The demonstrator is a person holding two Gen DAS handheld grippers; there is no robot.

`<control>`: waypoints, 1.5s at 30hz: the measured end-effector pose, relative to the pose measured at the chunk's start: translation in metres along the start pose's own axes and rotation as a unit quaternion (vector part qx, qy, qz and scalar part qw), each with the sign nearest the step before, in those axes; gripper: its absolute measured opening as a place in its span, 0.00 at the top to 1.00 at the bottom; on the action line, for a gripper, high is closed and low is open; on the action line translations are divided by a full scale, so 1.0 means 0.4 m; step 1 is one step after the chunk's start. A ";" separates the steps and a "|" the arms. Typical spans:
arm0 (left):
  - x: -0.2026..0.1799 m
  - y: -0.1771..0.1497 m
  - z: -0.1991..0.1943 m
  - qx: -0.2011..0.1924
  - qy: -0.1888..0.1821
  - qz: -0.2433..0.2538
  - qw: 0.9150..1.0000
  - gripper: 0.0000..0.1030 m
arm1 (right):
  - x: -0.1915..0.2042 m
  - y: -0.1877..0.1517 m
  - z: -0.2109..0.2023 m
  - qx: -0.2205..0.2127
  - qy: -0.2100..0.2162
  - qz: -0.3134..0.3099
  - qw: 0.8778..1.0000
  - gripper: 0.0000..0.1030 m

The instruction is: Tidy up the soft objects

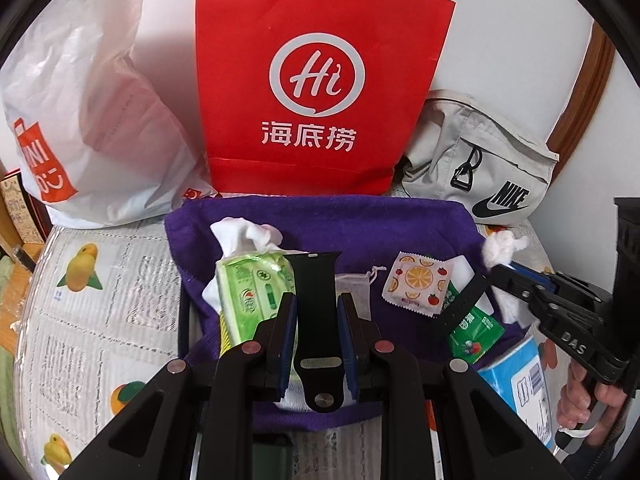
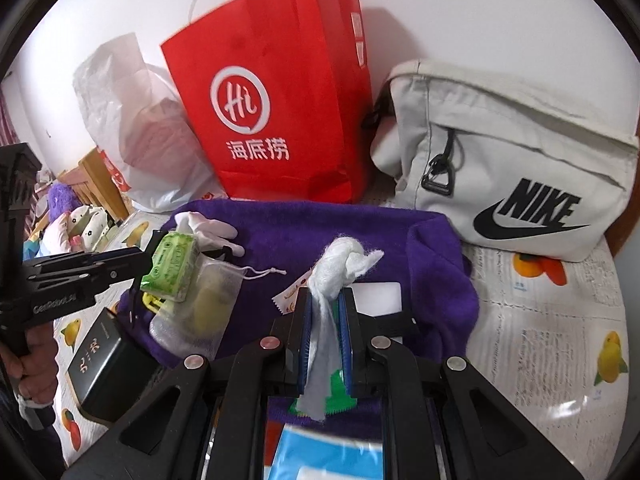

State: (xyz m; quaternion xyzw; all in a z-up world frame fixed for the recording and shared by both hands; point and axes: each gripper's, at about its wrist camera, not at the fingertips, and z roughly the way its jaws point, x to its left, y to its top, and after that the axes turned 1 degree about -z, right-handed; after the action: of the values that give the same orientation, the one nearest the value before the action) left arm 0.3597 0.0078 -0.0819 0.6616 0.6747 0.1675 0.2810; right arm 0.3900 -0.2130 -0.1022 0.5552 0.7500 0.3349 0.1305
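- Two grippers are loaded at once — the left gripper (image 1: pixel 317 316) is narrowed on a black watch strap (image 1: pixel 316 304), and the right gripper (image 2: pixel 325 332) is narrowed on a knotted white cloth (image 2: pixel 340 264).
- Between the left gripper's blue pads the strap is held with its long axis running along the fingers; its free end projects forward past the tips, its pin end lies back toward the camera.
- Between the right gripper's pads the cloth is pinched at its thin tail; the knot stands just beyond the fingertips and the loose end hangs back under the jaws.
- Just below and ahead of both grippers a purple towel (image 1: pixel 360 220) is spread, with a green tissue pack (image 1: pixel 252 292) to the left gripper's left, a mesh pouch (image 2: pixel 200 312) beside it, and an orange-print sachet (image 1: pixel 416 284) to its right.
- Beyond the towel a red paper bag (image 1: pixel 312 80) stands straight ahead of the left gripper, a white plastic bag (image 1: pixel 80 100) to its left.
- Farthest right a grey belt bag (image 2: pixel 500 168) lies nearer the right gripper — judged its likelier destination, while the red bag suits the left.
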 end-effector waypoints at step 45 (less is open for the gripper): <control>-0.036 -0.029 -0.082 -0.001 0.016 0.019 1.000 0.48 | 0.066 -0.048 -0.179 -0.037 -0.060 -0.012 0.997 0.29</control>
State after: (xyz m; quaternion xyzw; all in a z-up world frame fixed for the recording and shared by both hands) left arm 0.3304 -0.0024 -0.0607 0.6714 0.6663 0.1836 0.2675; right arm 0.3258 -0.2174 -0.0567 0.5598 0.7348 0.3270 0.1994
